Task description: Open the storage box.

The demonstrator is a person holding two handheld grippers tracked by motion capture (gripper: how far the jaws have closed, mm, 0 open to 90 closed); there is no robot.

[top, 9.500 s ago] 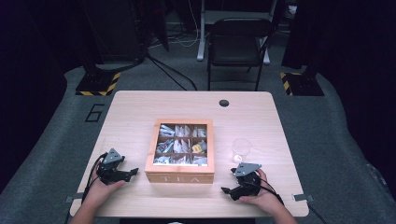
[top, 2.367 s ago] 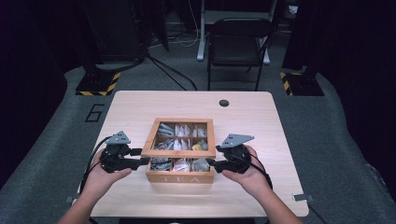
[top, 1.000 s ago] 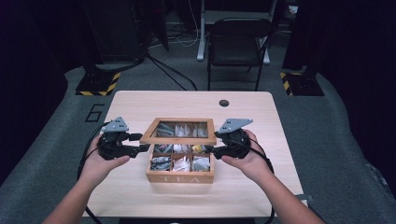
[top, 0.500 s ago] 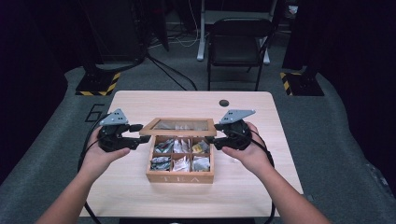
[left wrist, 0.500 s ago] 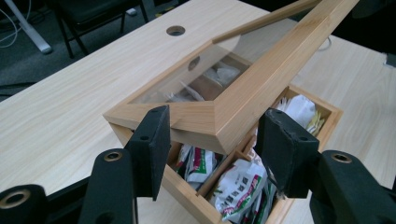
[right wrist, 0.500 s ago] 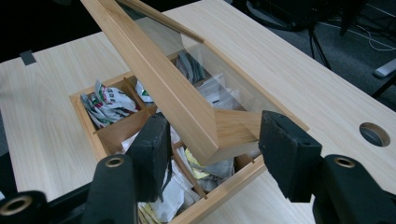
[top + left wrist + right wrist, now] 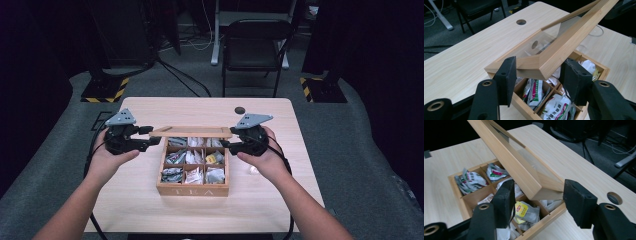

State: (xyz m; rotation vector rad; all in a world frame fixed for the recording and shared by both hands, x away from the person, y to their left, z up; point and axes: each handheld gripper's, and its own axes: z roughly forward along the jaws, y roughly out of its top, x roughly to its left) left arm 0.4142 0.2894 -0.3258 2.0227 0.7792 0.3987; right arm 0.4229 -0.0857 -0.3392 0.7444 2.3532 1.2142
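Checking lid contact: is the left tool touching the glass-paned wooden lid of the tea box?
Cannot tell. In the left gripper view, the left tool straddles the glass-paned wooden lid's corner; contact is unclear.

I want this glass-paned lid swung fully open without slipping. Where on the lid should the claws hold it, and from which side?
Grip the lid by the wooden frame at its front corners, never the glass pane. Bring the left claw in from the left end and the right claw from the right: the frame's thick edge fits between the jaws, and the lid tilts up over the tea box.
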